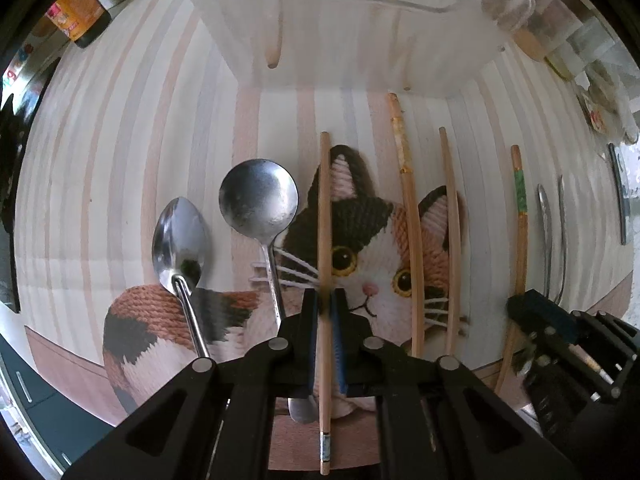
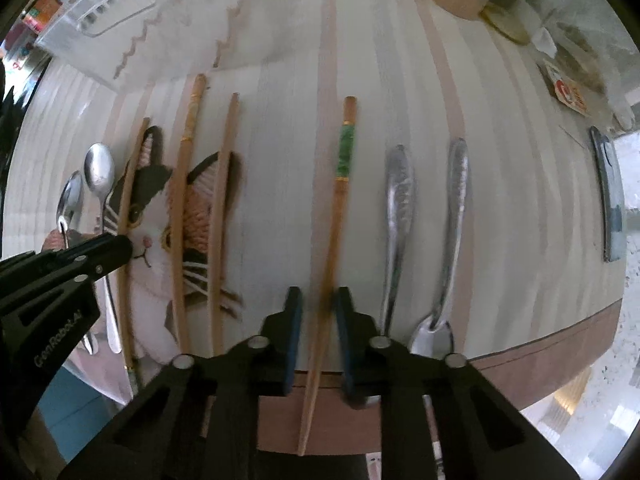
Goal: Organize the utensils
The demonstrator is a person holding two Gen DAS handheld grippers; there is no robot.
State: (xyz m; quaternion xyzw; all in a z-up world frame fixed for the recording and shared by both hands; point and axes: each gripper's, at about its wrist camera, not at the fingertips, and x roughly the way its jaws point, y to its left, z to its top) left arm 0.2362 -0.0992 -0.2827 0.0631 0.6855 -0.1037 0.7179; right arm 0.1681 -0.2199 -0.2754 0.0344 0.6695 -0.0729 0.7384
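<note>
I've got the left gripper (image 1: 329,312) clamped on a plain chopstick (image 1: 325,216) at frame centre; right gripper (image 2: 318,312) fingers apart round the green-banded chopstick (image 2: 340,200). Next, prob: close right, lift both toward the clear holder (image 1: 352,40) at top.

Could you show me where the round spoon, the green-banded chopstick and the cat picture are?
round spoon (image 1: 259,199): left wrist view, middle of its bowl.
green-banded chopstick (image 2: 345,151): right wrist view, on the green band.
cat picture (image 1: 380,276): left wrist view, on the cat's face.
</note>
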